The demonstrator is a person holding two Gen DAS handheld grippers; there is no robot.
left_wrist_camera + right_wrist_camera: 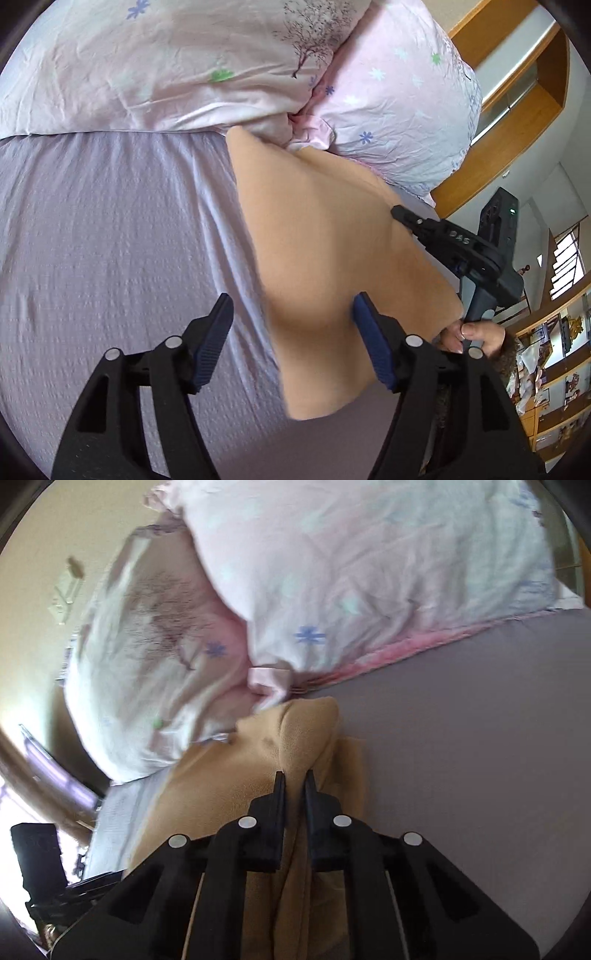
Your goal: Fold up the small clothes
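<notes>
Fingers of the left gripper, padded in blue, stood wide apart above the bed with nothing between them; one pad hung over the sheet, the other over the near part of the cloth. Fingers of the right gripper were drawn nearly together on a raised fold of the cloth, the tan fabric passing up between them and bulging just beyond their tips. Seen from the left wrist, the right gripper met the far right edge of the cloth, which was lifted there and sloped down toward the sheet. The cloth, plain tan and soft, lay on the lavender sheet, its far corner touching the two pillows. The pillows, pale pink with blue and green flowers and a dark tree print, lay side by side at the head of the bed. A hand gripped the right gripper's handle at the right edge of the left wrist view. Wooden shelves stood beyond the bed on that side. The right wrist view was blurred.
</notes>
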